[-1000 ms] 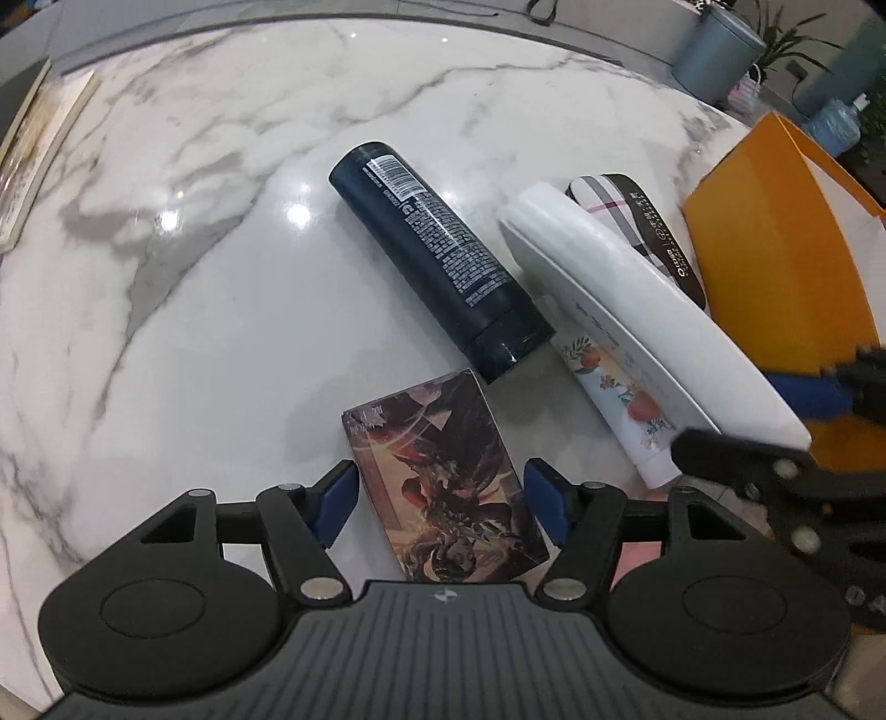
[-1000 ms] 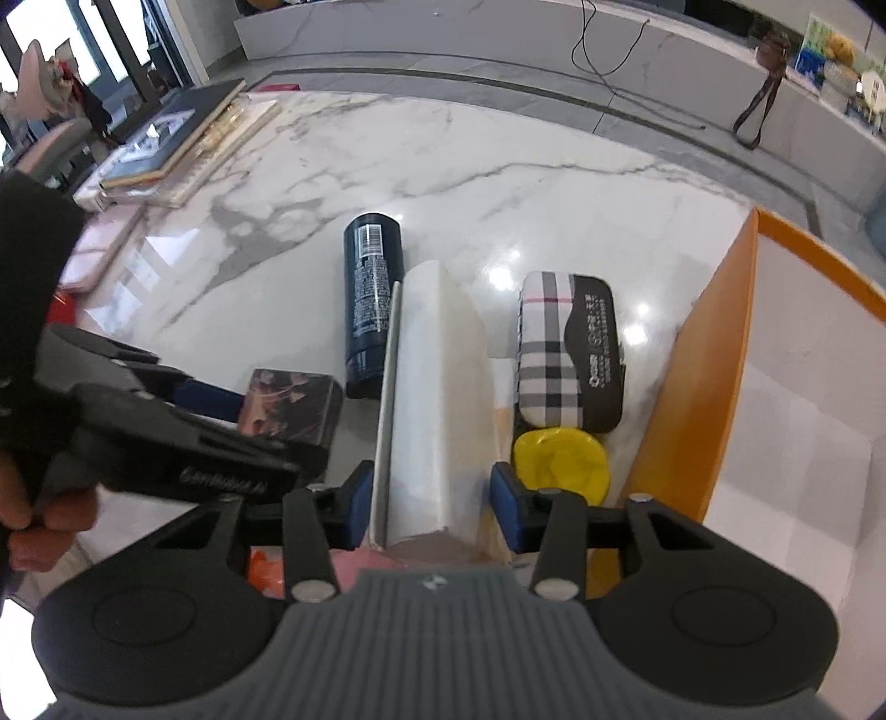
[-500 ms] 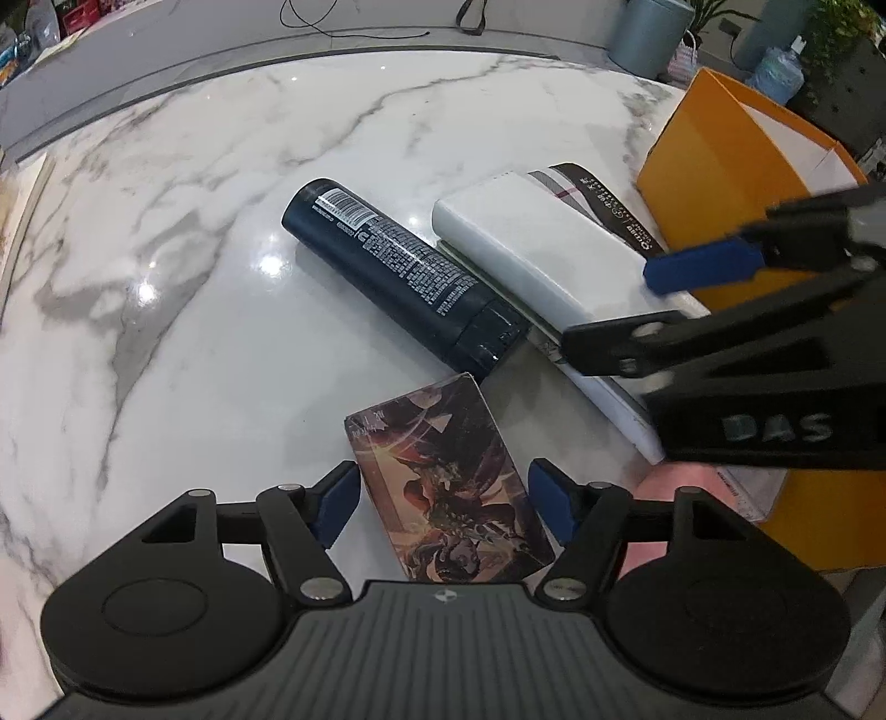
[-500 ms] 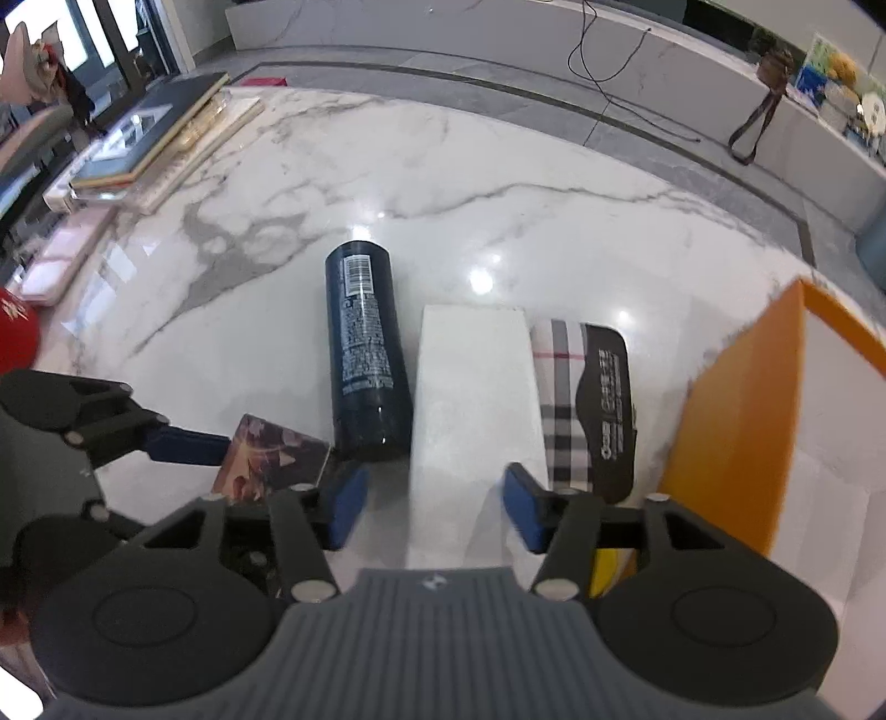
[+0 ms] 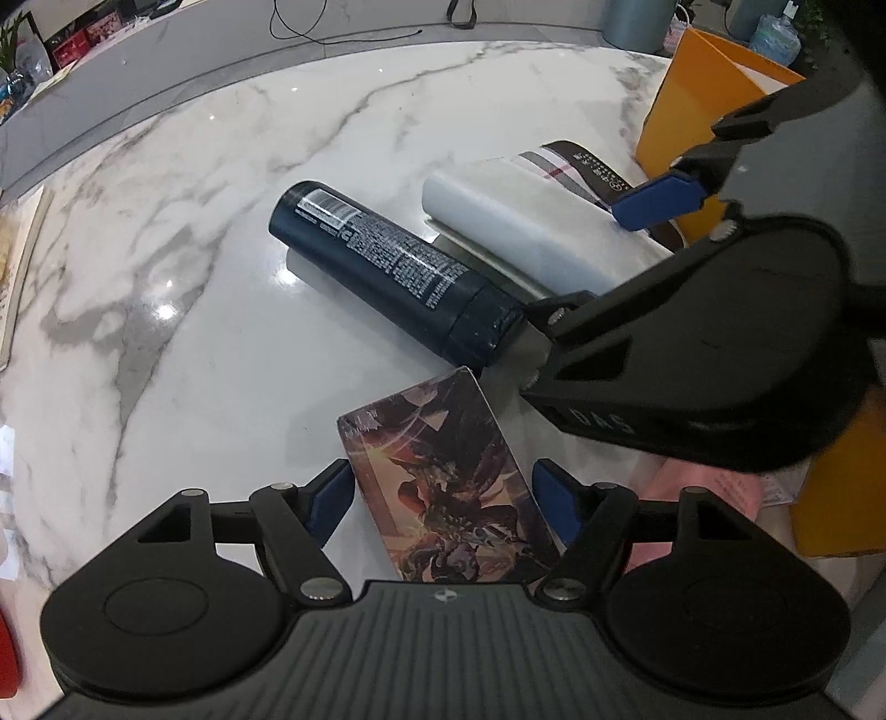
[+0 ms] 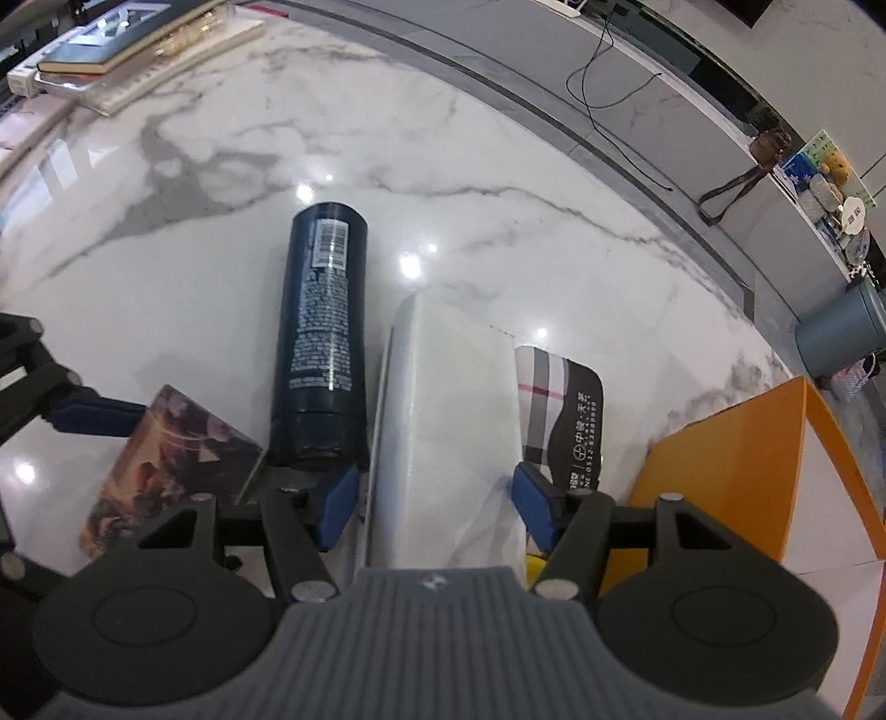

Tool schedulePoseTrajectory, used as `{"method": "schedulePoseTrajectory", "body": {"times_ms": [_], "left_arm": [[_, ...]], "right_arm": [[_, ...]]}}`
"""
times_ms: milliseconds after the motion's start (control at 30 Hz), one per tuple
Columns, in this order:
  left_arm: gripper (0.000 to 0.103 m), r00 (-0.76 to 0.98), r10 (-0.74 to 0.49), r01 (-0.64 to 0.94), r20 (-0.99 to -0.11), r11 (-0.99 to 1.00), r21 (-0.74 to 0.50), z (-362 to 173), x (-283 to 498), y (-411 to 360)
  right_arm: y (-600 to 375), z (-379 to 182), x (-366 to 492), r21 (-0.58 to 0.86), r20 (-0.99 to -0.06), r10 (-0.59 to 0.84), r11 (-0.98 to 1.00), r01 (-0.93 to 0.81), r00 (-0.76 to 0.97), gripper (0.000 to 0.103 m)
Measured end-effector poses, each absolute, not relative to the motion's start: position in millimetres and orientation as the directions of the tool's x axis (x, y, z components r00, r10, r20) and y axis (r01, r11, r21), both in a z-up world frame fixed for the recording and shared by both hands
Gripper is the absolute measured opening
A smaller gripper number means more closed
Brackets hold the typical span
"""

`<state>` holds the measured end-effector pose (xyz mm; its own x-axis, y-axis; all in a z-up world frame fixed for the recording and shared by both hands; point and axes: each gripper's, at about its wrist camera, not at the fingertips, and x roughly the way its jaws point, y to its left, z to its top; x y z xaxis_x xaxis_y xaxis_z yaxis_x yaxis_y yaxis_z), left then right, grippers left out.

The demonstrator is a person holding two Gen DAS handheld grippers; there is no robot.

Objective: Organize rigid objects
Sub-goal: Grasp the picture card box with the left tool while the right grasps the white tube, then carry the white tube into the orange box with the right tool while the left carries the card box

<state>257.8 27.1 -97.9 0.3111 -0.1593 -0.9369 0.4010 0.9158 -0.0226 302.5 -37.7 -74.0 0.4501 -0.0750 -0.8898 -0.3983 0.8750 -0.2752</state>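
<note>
White marble tabletop (image 5: 232, 354) with grey veining and glare spots carries all items. Left gripper (image 5: 443, 498): jaws apart, blue pads on either side of the illustrated card box (image 5: 443, 476), a visible gap at each pad, no clamping seen. Right gripper (image 6: 434, 501): jaws apart, straddling the near end of the white oblong case (image 6: 448, 421); whether the pads touch it cannot be told. Just left of the white case lies the dark navy bottle (image 6: 326, 338) on its side, white print and barcode up, its cap end towards the grippers and close to the card box corner. Just right of the case sits a plaid tin (image 6: 559, 404) with a black printed panel, partly tucked under the case edge. Right-wrist view alone shows a yellow item (image 6: 537, 565) under the right finger, stacked books (image 6: 111, 50) at the far table edge and a grey bin (image 6: 841, 332) on the floor. Left-wrist view alone shows pink packaging (image 5: 698, 487) beneath the right gripper body (image 5: 720, 343). Orange box (image 6: 736, 465), white inside, stands right of the tin in both views. Card box art: dark winged figure on orange-gold ground, glossy.
</note>
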Motion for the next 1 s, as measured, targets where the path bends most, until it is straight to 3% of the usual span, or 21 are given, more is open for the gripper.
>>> {"method": "schedulePoseTrajectory", "body": {"times_ms": [100,167,333,633,1000], "left_arm": [[0.081,0.309,-0.160,0.400,-0.937,0.916,-0.024,-98.5,257.7,26.6],[0.080,0.311,-0.162,0.400,-0.937,0.916,-0.025,-98.7,257.9,26.5],[0.076,0.318,-0.162,0.387,-0.934,0.922,-0.028,-97.7,255.8,29.2],[0.070,0.352,-0.149,0.366,-0.924,0.931,-0.010,-85.9,241.1,38.4],[0.070,0.469,-0.204,0.385,-0.859,0.923,-0.008,-13.8,209.4,17.9]], "right_arm": [[-42.3,-77.4,305.7,-0.290,-0.886,-0.096,0.879,-0.378,0.454,0.048],[-49.8,-74.1,307.7,-0.243,-0.895,-0.064,0.899,-0.363,0.441,0.046],[-58.3,-56.9,302.1,-0.203,-0.886,-0.024,0.918,-0.340,0.463,0.028],[-77.6,-21.6,278.9,-0.057,-0.870,0.101,0.952,-0.302,0.483,0.028],[-115.6,48.3,226.8,0.051,-0.773,0.200,0.965,-0.257,0.601,0.029]]}}
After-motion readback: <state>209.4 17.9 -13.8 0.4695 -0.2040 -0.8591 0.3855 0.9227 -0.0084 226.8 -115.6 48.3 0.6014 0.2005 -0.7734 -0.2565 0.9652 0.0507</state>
